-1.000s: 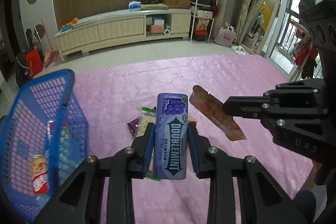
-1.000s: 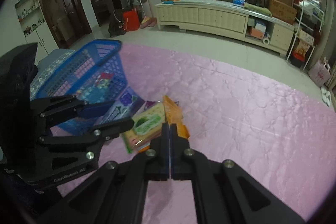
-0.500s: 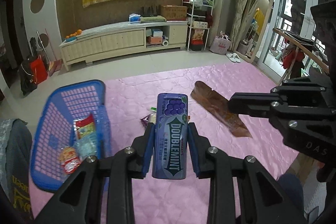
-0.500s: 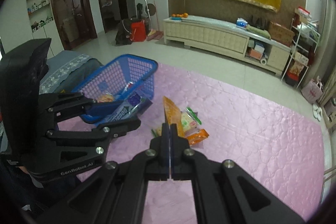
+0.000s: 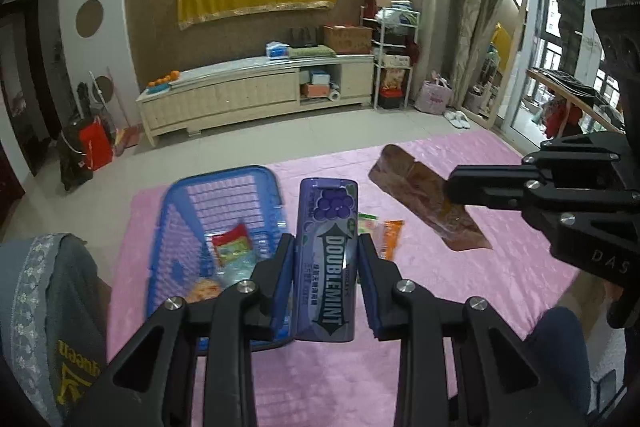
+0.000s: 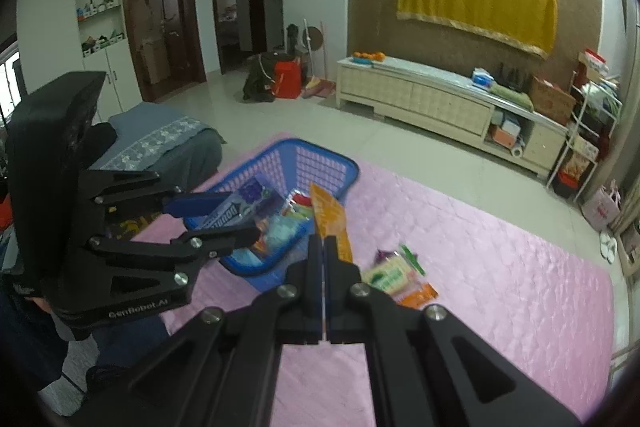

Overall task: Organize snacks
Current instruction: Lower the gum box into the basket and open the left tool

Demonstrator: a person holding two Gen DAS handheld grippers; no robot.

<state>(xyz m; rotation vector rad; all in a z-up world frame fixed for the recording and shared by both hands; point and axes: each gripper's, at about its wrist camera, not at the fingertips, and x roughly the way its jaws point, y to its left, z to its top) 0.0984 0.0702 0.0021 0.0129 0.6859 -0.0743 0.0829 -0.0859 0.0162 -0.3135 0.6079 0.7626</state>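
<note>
The left gripper [image 5: 326, 269] has its jaws set narrowly apart, both blue pads pressed on the sides of a purple gum tin [image 5: 328, 259] (label reading DOUBLEMINT) held upright above the pink mat [image 5: 500, 279], just beside the blue basket [image 5: 168, 223]. The right gripper [image 6: 323, 259] has its jaws pressed together, pinching the lower end of a flat orange packet [image 6: 328, 217] that sticks up past the fingertips. More snacks [image 6: 394, 275] lie loose on the mat beside the basket, which already holds several packets.

Purple Doublemint tin [image 5: 326, 259] upright, brown sachet [image 5: 426, 201] aloft — blue basket [image 5: 176, 223] below.
</note>
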